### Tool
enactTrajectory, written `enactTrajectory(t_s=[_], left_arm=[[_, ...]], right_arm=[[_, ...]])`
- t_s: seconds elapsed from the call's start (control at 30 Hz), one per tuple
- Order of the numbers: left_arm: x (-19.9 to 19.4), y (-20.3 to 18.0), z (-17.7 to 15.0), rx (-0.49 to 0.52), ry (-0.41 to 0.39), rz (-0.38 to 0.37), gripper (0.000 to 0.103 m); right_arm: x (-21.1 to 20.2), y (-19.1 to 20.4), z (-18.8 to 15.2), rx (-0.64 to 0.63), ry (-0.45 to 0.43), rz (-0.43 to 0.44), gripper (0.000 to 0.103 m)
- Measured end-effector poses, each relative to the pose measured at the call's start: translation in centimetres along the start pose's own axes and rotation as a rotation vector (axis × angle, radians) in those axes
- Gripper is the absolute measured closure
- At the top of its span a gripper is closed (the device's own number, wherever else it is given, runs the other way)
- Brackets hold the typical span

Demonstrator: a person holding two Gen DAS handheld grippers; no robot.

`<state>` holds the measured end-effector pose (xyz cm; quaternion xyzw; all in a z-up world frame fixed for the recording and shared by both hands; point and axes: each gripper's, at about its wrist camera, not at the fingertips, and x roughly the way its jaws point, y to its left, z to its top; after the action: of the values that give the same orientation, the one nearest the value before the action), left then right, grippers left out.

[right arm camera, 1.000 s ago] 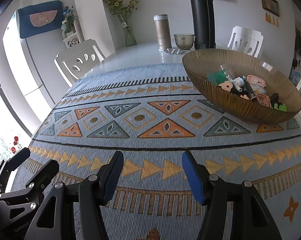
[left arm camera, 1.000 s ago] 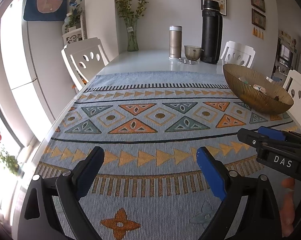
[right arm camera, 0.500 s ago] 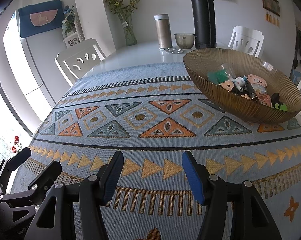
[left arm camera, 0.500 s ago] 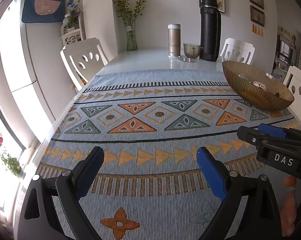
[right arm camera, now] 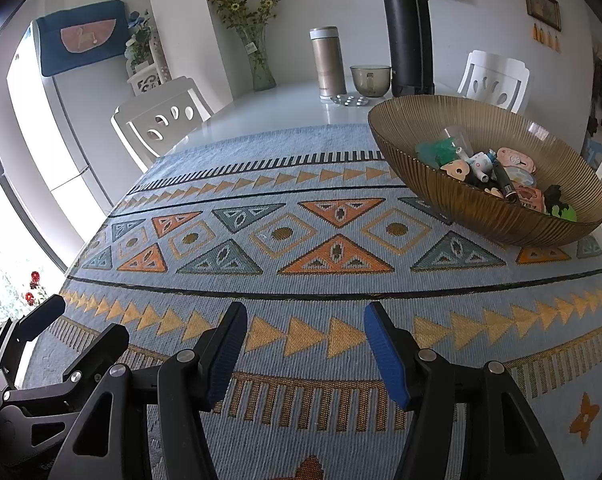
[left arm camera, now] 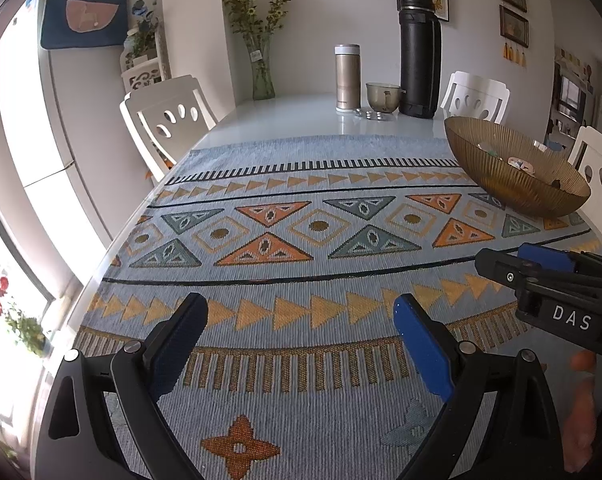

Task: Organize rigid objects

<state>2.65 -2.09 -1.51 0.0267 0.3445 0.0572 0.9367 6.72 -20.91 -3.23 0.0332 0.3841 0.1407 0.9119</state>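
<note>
A white dining table fills a bright room with white chairs round it, and a blue woven cloth with orange and teal triangles covers its near part. On the bare tabletop at 12 o'clock stand a tall black flask, a slim metal thermos and a small glass cup, with a vase of yellow flowers further round at 11 o'clock against the wall. The amber ribbed bowl sits on the cloth at 2 o'clock from the right gripper, and it holds the small rigid bits: pinkish pieces, a white figure, a dark pen-like thing, something green at the rim; the finer detail is too small to make out. From the left wrist the same bowl lies further round at 2 o'clock, its contents mostly hidden by the wall. The left gripper hangs low over the near edge of the cloth, jaws spread wide with nothing between the blue pads. The right gripper is likewise released, empty, above the row of yellow triangles. Each shows in the other's view: the right one at 3 o'clock of the left, the left one at 8 o'clock of the right, side by side and apart.
</note>
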Motion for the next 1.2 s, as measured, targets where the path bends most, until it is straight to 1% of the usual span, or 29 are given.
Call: enactTrajectory(t_s=[0.57,0.93,1.2], left_arm=[[0.10,-0.70,0.01,0.039,0.004,0.040,0.009],[-0.02,-0.41,0.04,0.023,0.006,0.027,0.009],[-0.05,-0.40,0.07,0.025,0.005,0.023,0.009]], right_arm=[[0.11,0.07,0.01,-0.021,0.004,-0.007,0.044],[0.22,0.68,-0.14,-0.054,0.004,-0.034,0.044],[0.30,0.64,-0.09,-0.058,0.006,-0.034,0.044]])
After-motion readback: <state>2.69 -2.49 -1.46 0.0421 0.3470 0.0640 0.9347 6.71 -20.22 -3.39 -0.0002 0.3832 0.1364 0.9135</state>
